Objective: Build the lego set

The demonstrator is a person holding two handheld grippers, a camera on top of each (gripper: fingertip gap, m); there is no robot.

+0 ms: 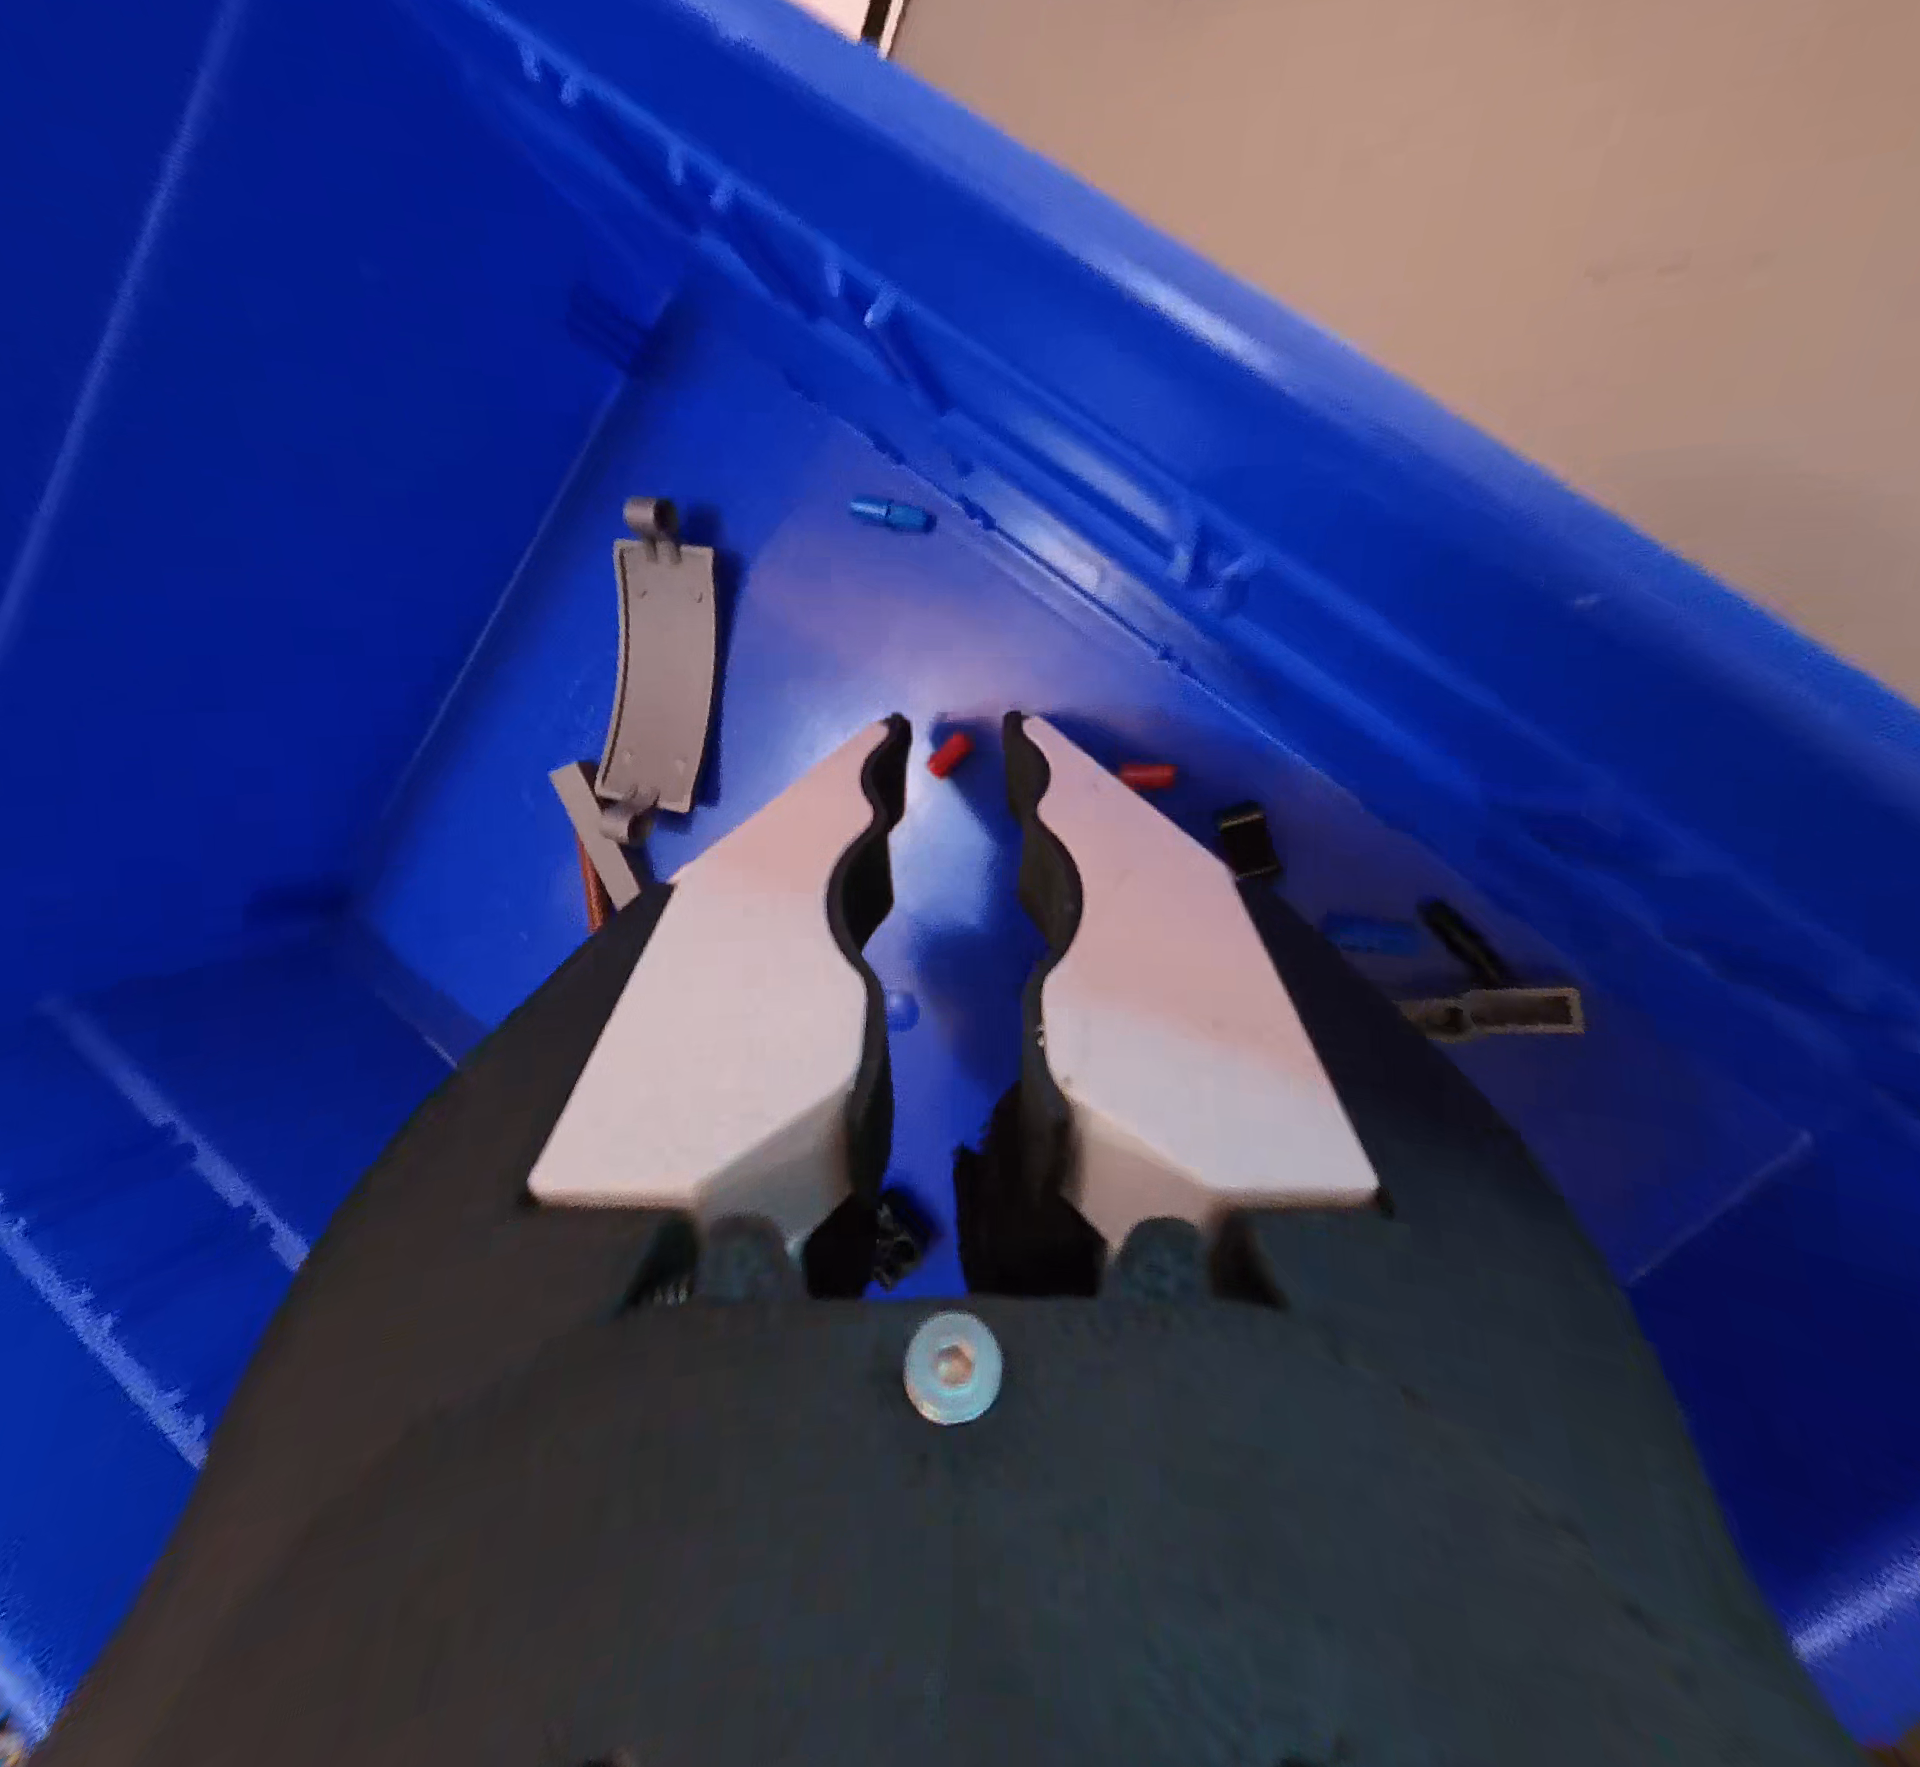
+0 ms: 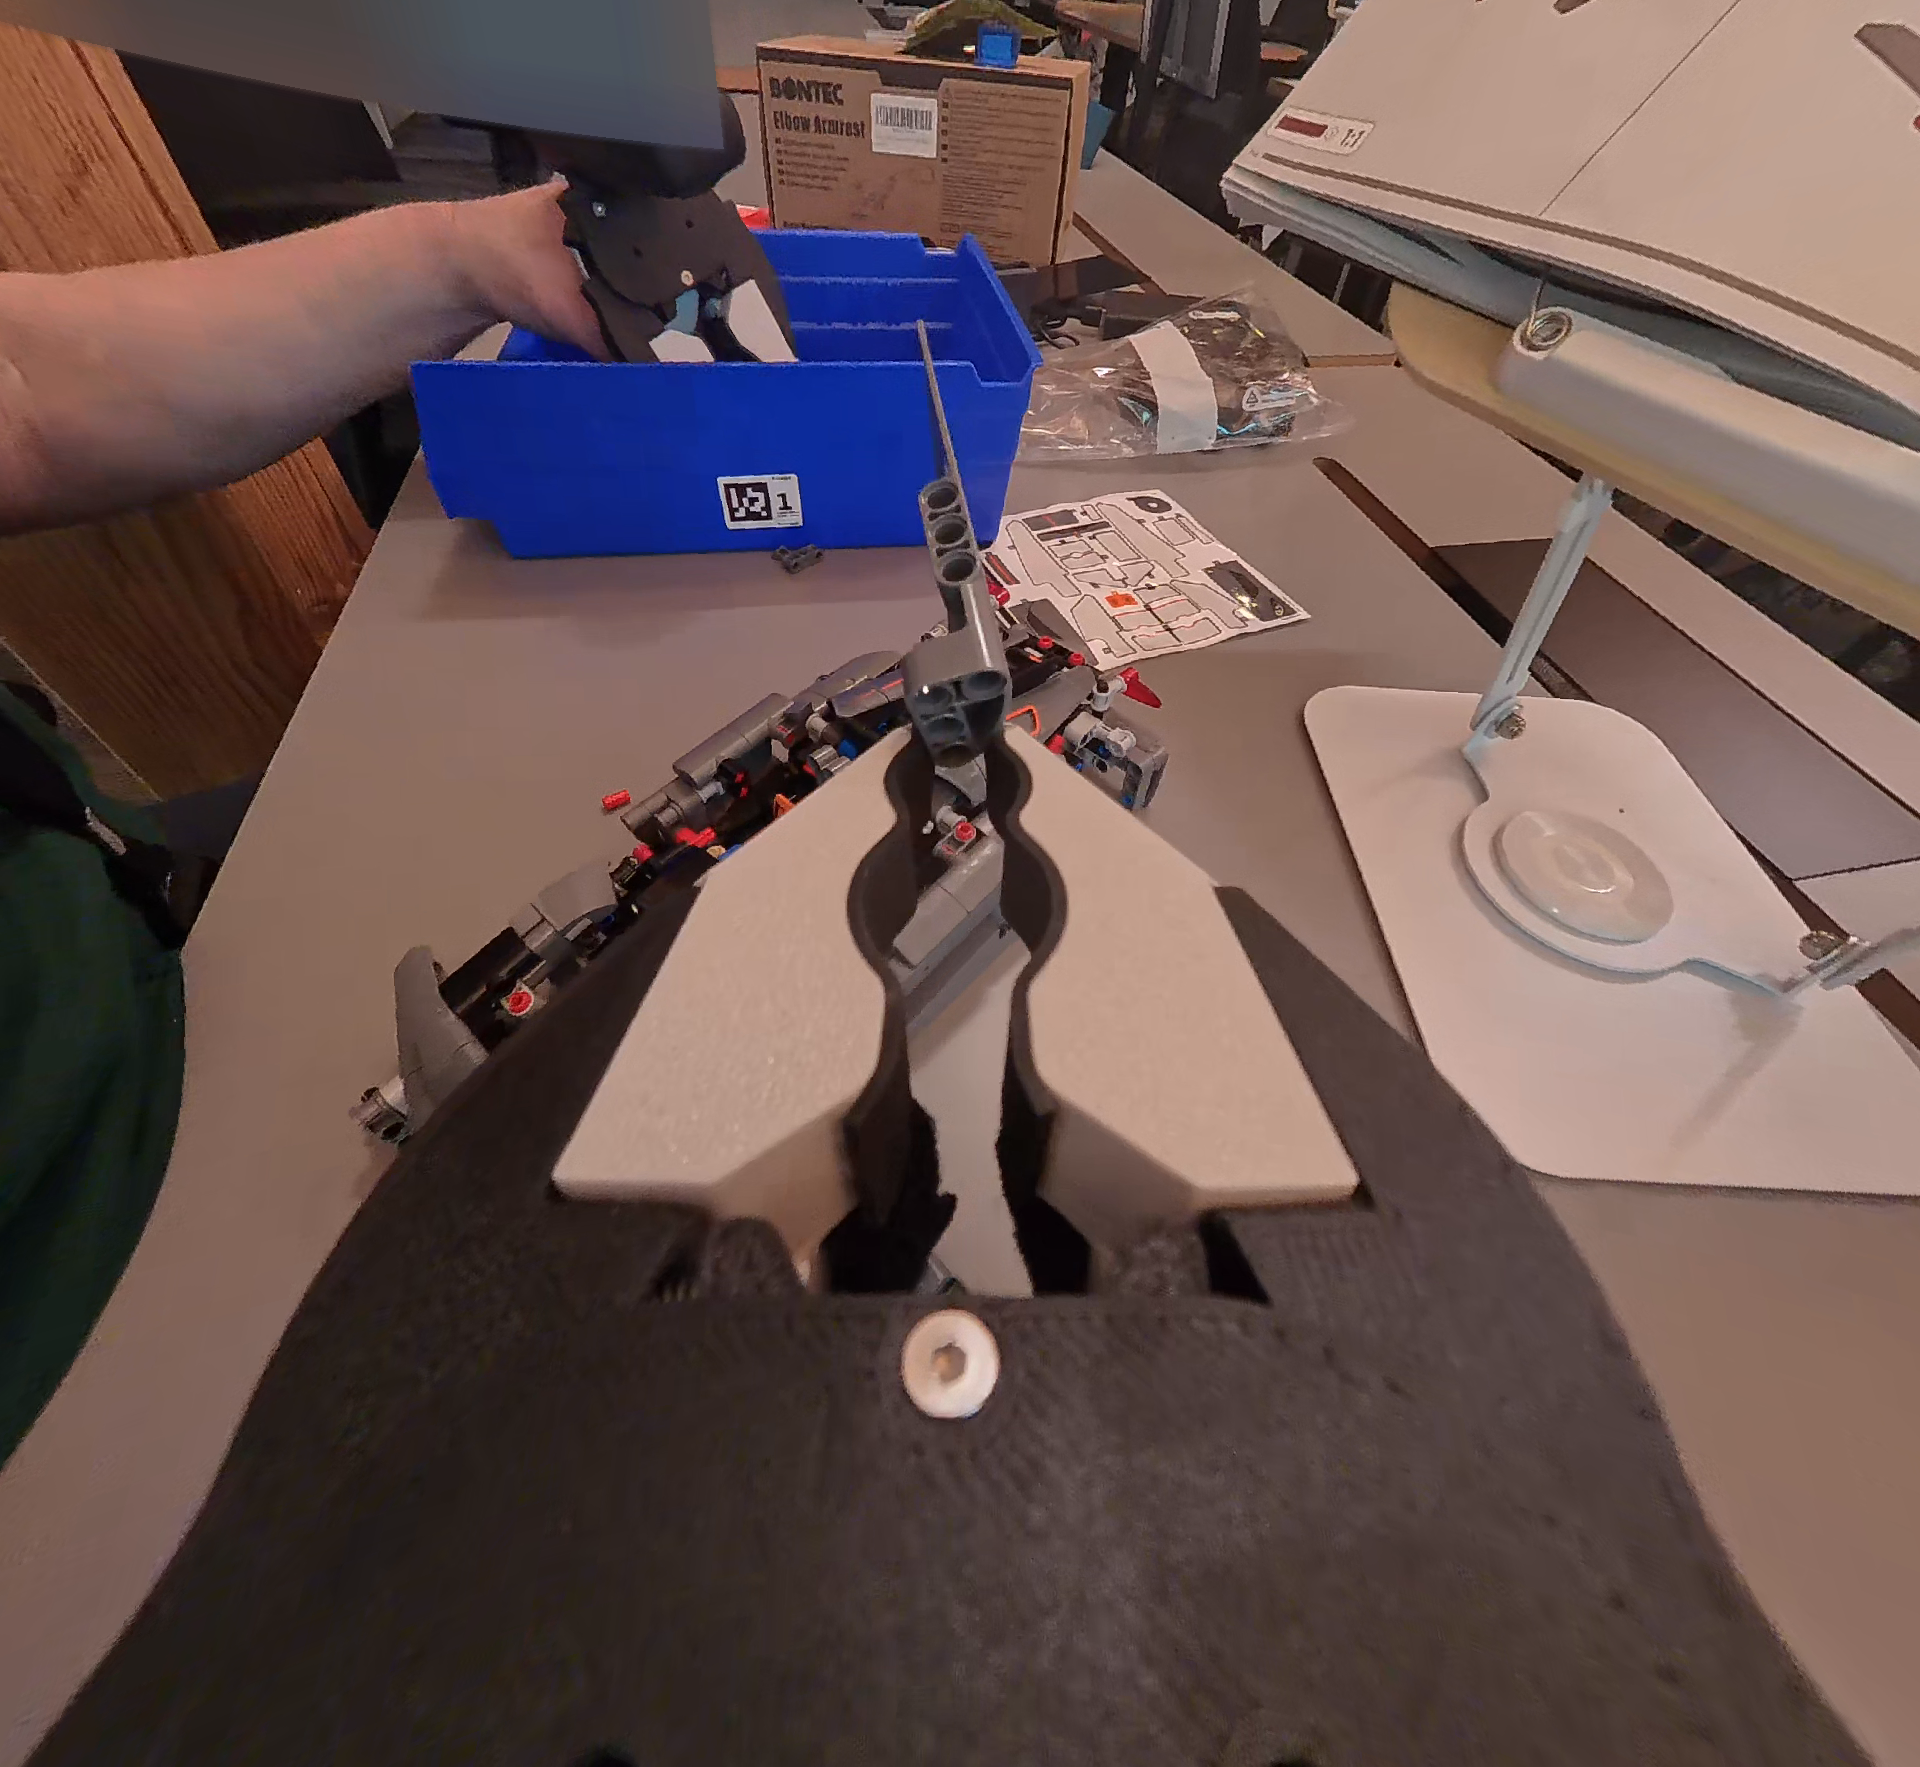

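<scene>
My left gripper (image 1: 954, 728) is open inside the blue bin (image 1: 312, 367), its tips just above the floor with a small red pin (image 1: 948, 753) between them. A second red pin (image 1: 1146, 774), blue pins (image 1: 891, 513), a grey curved panel (image 1: 665, 678) and black pieces (image 1: 1245, 839) lie around it. My right gripper (image 2: 956, 741) is shut on a grey lego piece (image 2: 958, 678), a panel with pin-hole beams, held upright above the long grey lego model (image 2: 727, 782) on the table. The left gripper (image 2: 686, 283) also shows in the right wrist view, reaching into the bin (image 2: 623, 460).
An instruction booklet (image 2: 1621, 117) rests on a white stand (image 2: 1558, 896) at the right. A sticker sheet (image 2: 1143, 579), a plastic bag of parts (image 2: 1184, 387) and a cardboard box (image 2: 920, 138) lie beyond the model. A loose red pin (image 2: 617, 797) and a black connector (image 2: 798, 558) lie on the table. One gripper's finger ends stand about 35 cm off the other's.
</scene>
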